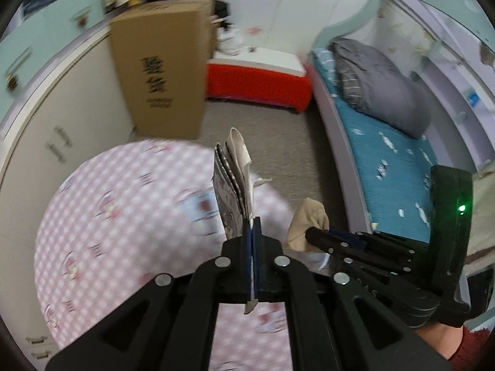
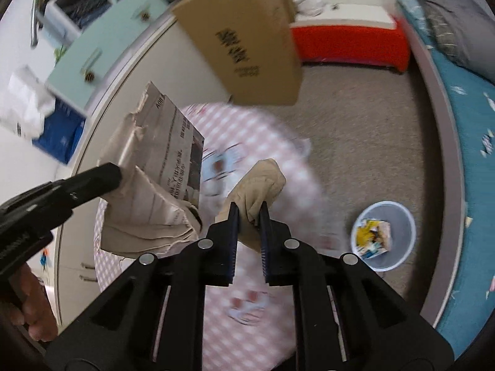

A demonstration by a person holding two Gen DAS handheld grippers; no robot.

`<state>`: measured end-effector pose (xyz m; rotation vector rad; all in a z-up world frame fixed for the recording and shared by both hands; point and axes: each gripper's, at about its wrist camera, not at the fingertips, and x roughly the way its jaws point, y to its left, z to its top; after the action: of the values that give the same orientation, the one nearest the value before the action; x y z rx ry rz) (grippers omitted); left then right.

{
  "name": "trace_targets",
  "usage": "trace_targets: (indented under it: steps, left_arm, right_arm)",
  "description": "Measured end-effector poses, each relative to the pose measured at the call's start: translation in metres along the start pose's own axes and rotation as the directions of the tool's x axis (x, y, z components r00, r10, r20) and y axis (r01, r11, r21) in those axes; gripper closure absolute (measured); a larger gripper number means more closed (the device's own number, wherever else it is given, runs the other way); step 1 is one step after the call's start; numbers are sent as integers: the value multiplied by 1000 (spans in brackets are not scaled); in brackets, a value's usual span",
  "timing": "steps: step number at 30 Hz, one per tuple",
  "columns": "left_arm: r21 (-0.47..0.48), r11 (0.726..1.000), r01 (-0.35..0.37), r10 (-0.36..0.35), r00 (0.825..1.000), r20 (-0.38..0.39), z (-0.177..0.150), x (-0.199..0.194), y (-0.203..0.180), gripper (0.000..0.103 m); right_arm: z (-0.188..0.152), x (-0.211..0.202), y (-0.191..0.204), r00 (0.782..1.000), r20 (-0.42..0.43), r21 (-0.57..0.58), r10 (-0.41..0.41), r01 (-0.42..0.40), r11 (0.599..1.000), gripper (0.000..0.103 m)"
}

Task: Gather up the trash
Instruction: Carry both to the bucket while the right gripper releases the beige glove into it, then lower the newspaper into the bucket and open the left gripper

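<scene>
Two pieces of trash are in my claws, both lifted above the table with the pink checked cloth [image 2: 266, 324]. My left claw [image 1: 252, 225] is squeezing a folded newspaper [image 1: 233, 182] flat between its fingers, so the pages are standing up on edge beyond the tips. My right claw [image 2: 249, 216] is pinching a crumpled beige paper wad [image 2: 261, 182], its fingers held narrowly apart by the wad between them.

Beyond the table, down on the grey carpet [image 2: 355, 117] and toward the bed [image 2: 464, 142], a white wastebasket [image 2: 402, 241] is sitting with a colourful wrapper [image 2: 372, 238] already inside. From my right claw the wastebasket is lying to the right and lower, so I am judging the right claw the nearer one for the drop. The newspaper's long side is pointing up and away from me. Farther off, a cardboard box [image 2: 247, 43] is leaning near the cupboard.
</scene>
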<state>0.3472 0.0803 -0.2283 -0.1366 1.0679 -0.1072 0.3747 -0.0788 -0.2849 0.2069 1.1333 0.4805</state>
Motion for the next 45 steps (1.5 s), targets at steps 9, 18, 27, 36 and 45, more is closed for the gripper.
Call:
trace_targets:
  steps: [9, 18, 27, 36, 45]
  left_arm:
    - [125, 987, 102, -103, 995, 2, 24, 20, -129, 102]
    - [182, 974, 137, -138, 990, -11, 34, 41, -211, 102]
    - [199, 973, 118, -114, 993, -28, 40, 55, -237, 102]
    - [224, 968, 114, -107, 993, -45, 38, 60, -256, 102]
    - [255, 960, 117, -107, 993, -51, 34, 61, -272, 102]
  right_arm:
    - [0, -87, -117, 992, 101, 136, -81, 67, 988, 90]
    - [-1, -125, -186, 987, 112, 178, -116, 94, 980, 90]
    - [-1, -121, -215, 988, 88, 193, -126, 108, 975, 51]
    - [-5, -136, -227, 985, 117, 221, -129, 101, 970, 45]
    - [-16, -153, -241, 980, 144, 272, -134, 91, 958, 41]
